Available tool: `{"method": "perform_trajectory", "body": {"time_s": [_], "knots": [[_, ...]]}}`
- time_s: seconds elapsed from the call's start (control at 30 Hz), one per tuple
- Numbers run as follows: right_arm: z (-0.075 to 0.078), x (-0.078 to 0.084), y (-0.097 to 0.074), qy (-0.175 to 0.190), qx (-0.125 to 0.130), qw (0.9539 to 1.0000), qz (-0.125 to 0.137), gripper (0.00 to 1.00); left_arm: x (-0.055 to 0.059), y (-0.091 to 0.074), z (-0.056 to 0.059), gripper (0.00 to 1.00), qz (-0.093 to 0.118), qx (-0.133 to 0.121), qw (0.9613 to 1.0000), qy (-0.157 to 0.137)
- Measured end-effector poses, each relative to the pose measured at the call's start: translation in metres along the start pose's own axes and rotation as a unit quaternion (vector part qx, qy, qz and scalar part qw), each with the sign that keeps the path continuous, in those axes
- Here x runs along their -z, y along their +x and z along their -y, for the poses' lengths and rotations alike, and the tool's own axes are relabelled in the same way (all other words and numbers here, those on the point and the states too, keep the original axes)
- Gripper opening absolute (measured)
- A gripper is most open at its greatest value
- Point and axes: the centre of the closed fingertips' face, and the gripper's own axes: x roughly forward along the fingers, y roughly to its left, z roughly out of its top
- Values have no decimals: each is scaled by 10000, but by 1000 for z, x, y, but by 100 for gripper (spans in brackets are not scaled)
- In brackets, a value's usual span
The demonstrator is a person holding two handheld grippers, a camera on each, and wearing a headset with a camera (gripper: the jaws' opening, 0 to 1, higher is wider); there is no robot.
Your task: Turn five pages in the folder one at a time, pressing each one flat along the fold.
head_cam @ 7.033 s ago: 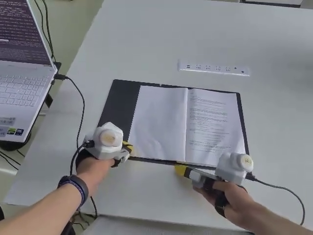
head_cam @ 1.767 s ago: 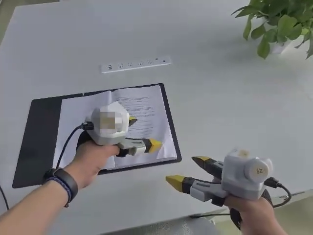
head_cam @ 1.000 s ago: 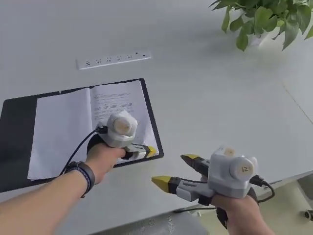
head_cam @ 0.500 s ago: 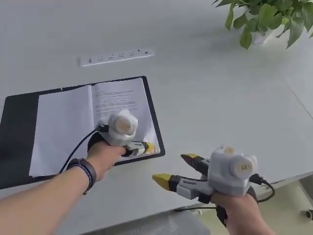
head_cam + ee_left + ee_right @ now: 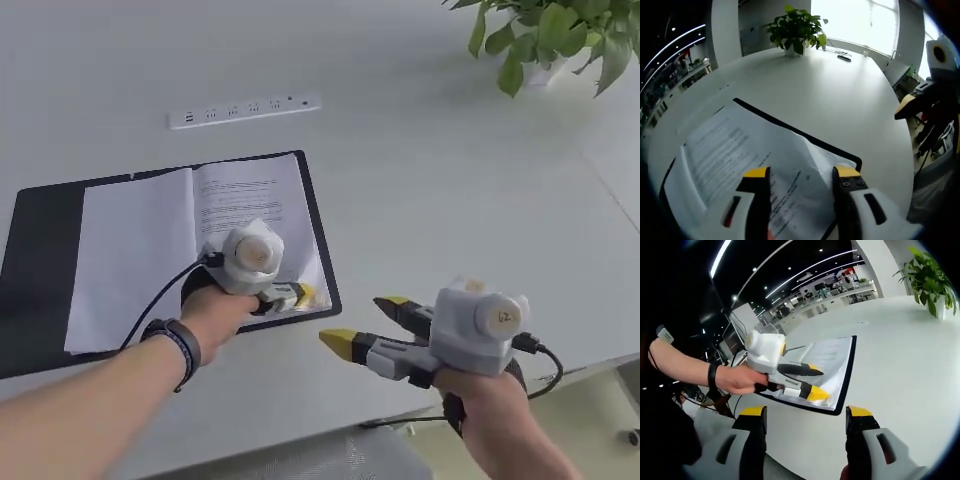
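1. The folder (image 5: pixel 40 270) lies open on the left part of the desk (image 5: pixel 450 180). Its near edge runs close to the desk's near edge, and its far edge lies near a white power strip (image 5: pixel 245 108).
2. The left gripper (image 5: pixel 303 294) sits over the folder's near right corner with its jaws released and spread. In the left gripper view (image 5: pixel 802 172) the printed page lies under and between them. Whether a jaw touches the paper is hard to tell.
3. The right gripper (image 5: pixel 363 320) hangs at the desk's near edge, just right of the folder's near right corner and apart from it. Its jaws are also spread, gripping nothing, and point toward the left gripper (image 5: pixel 815 382).
4. Right of the folder the desk is bare white surface up to the far right corner, where a potted plant (image 5: pixel 545 35) stands.
5. The folder has a black cover, which shows as a wide band on the left and a thin border on the right. A blank white sheet (image 5: pixel 135 260) lies left of the fold and a sheet of printed text (image 5: pixel 250 205) right of it. In the left gripper view, the printed sheet bows up slightly near its near right corner.
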Motion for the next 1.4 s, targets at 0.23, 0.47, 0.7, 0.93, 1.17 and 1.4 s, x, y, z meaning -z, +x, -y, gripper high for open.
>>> {"method": "perform_trajectory", "body": {"time_s": [0.23, 0.47, 0.7, 0.93, 1.17, 1.4], "knots": [[10, -14, 16, 176, -95, 9997, 119, 59, -1, 0, -2, 47, 65, -32, 9999, -85], [30, -44, 40, 833, -289, 9948, 508, 56, -1, -1, -3, 47, 160, -41, 9998, -122], [47, -51, 63, 1036, -308, 9929, 503, 53, -1, 0, -4, 46, 159, -54, 9997, -151], [55, -46, 82, 1308, -427, 9897, 382, 48, -1, 0, -4, 47, 158, -55, 9997, -163], [53, -39, 102, 1465, -633, 9870, 180, 45, -1, 1, -4, 47, 155, -84, 9997, -166], [52, -32, 117, 1560, -766, 9848, 55, 43, -1, 1, -3, 47, 146, -48, 9997, -197]]}}
